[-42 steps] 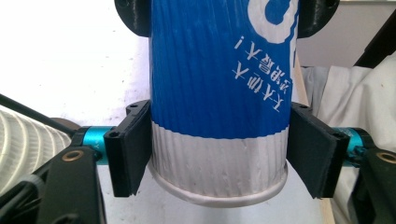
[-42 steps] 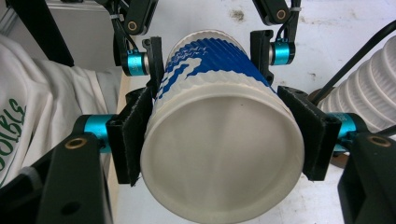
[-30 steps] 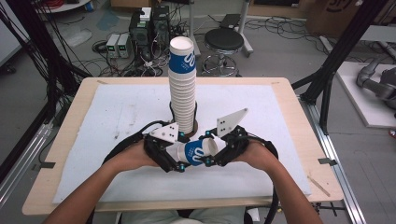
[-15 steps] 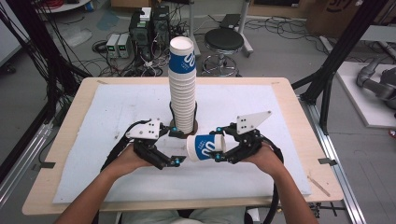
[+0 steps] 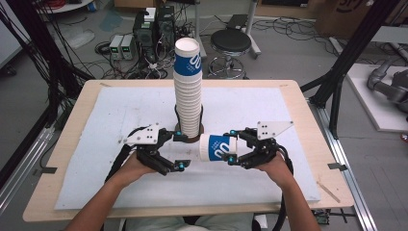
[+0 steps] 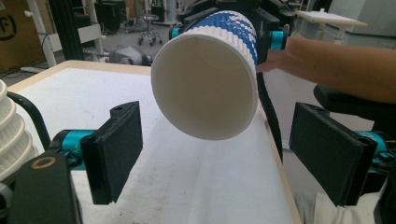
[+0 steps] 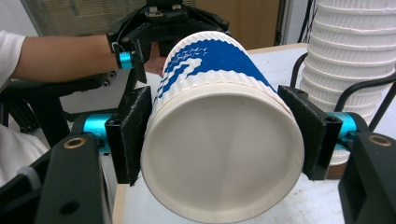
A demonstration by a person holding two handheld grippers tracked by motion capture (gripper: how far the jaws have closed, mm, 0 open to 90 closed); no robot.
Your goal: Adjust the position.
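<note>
A tall stack of blue-and-white paper cups (image 5: 187, 91) stands upright at the middle of the white mat (image 5: 110, 110). Just right of its base, my right gripper (image 5: 233, 146) is shut on a single paper cup (image 5: 217, 147) lying level, its open mouth toward the left gripper. In the right gripper view both pads press the cup's (image 7: 219, 154) ribbed sides near its base. My left gripper (image 5: 179, 151) stands open beside the stack's foot, a short gap from the cup's mouth. In the left gripper view the cup (image 6: 205, 88) hangs beyond the open pads (image 6: 119, 149), untouched.
The mat covers most of a wooden table (image 5: 62, 139). Black cables (image 5: 175, 115) from the grippers curl around the stack's base. Behind the table, on the floor, are a stool (image 5: 231, 43), electronic boxes (image 5: 122, 45) and black frame posts (image 5: 346, 62).
The two hands have drawn apart. The cup has moved right with the right gripper and come out from between the left gripper's jaws, which now stand free of it.
</note>
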